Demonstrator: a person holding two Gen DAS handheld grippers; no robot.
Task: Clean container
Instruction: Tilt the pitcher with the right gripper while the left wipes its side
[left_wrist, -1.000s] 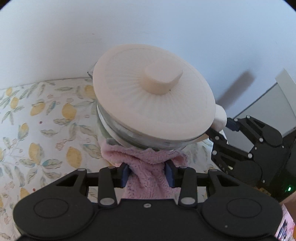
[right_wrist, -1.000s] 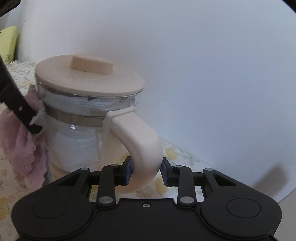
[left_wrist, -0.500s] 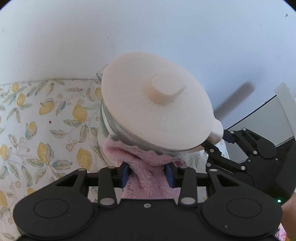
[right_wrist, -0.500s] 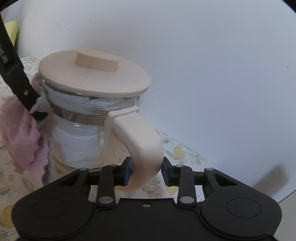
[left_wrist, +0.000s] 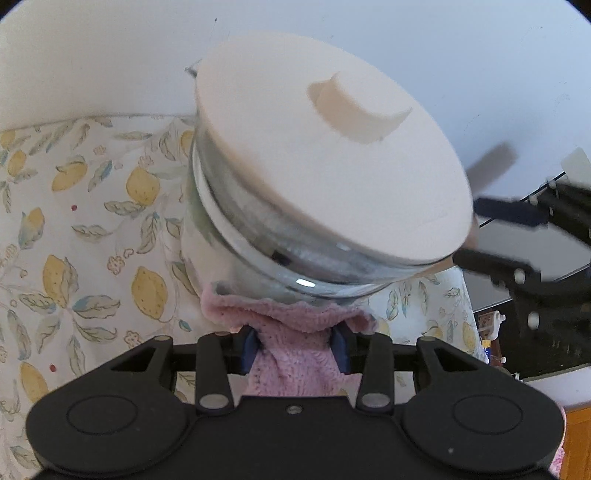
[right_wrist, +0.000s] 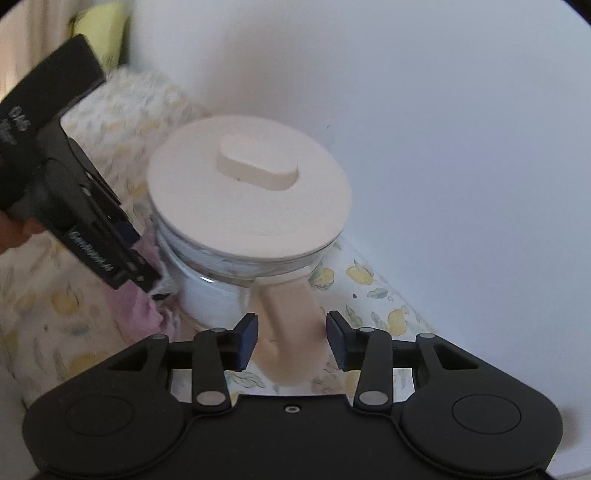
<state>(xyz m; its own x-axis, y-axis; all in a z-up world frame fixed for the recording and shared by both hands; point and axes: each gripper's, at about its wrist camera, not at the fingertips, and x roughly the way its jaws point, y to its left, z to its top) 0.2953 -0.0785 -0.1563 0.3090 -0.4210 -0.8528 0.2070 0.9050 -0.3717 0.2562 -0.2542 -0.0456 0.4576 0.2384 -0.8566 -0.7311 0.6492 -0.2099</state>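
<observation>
A glass jug (left_wrist: 258, 236) with a cream lid (left_wrist: 332, 155) stands over a lemon-print tablecloth (left_wrist: 92, 221), close to a white wall. My left gripper (left_wrist: 295, 347) is shut on a pink cloth (left_wrist: 295, 354) and presses it against the jug's side just under the metal band. In the right wrist view the jug (right_wrist: 207, 295) and its lid (right_wrist: 247, 199) are seen from above. My right gripper (right_wrist: 291, 341) straddles the cream handle (right_wrist: 291, 306), jaws slightly apart from it on each side. The left gripper (right_wrist: 147, 273) and the cloth (right_wrist: 136, 306) show at the jug's left.
The white wall (right_wrist: 443, 147) rises right behind the jug. Dark furniture (left_wrist: 535, 332) with small items stands past the table's right edge. A hand (right_wrist: 11, 232) holds the left gripper. A yellow-green object (right_wrist: 99, 37) sits far left by the wall.
The right gripper's jaws have widened around the handle and its camera now looks down on the lid. The left gripper has come closer, with the cloth still on the jug's side.
</observation>
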